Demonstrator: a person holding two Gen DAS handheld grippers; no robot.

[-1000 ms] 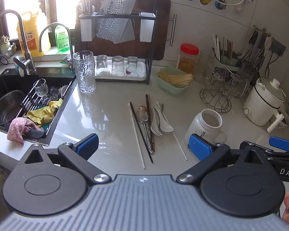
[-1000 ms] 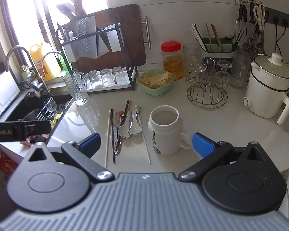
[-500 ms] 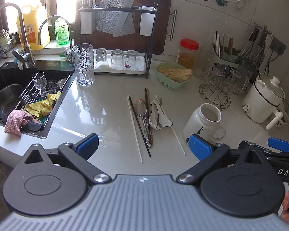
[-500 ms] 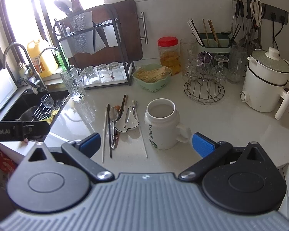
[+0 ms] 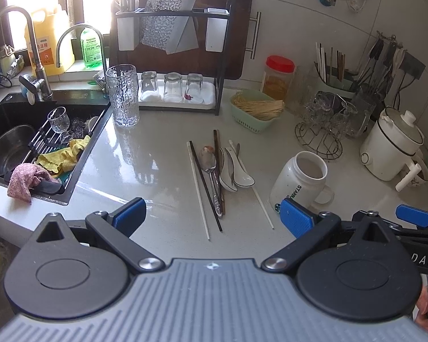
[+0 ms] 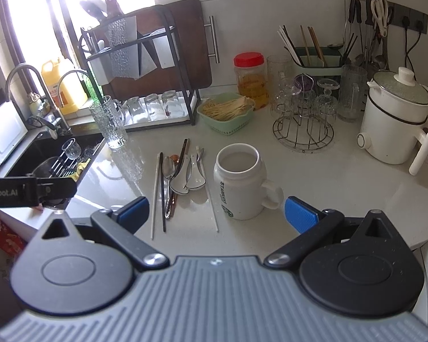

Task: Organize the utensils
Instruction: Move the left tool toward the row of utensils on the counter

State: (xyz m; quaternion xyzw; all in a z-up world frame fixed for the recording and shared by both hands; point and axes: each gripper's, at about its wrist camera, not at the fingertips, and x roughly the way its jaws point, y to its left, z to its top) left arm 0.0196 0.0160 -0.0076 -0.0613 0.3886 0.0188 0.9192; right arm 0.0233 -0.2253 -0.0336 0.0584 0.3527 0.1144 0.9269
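Loose utensils lie in a row on the pale counter: white chopsticks [image 5: 198,191], a black chopstick [image 5: 205,188], a metal spoon [image 5: 209,165], a brown chopstick [image 5: 219,168] and two white ceramic spoons [image 5: 239,176]. They also show in the right wrist view, with the metal spoon [image 6: 168,171] and ceramic spoons [image 6: 187,179]. A white Starbucks mug [image 5: 302,182] stands upright and empty to their right [image 6: 241,182]. My left gripper [image 5: 212,218] is open and empty, in front of the utensils. My right gripper [image 6: 216,209] is open and empty, in front of the mug.
A black sink [image 5: 20,142] with cloths and a bowl lies left. A tall glass [image 5: 122,97], a black rack with upturned glasses [image 5: 174,88], a green basket [image 5: 255,111], a red-lidded jar [image 5: 278,77], a wire glass stand [image 6: 304,125], a chopstick holder [image 6: 314,59] and a white pot [image 6: 393,119] stand behind.
Both grippers have pulled back and risen slightly, so the utensils and mug look a little farther away. Nothing on the counter has moved. Both grippers stay open.
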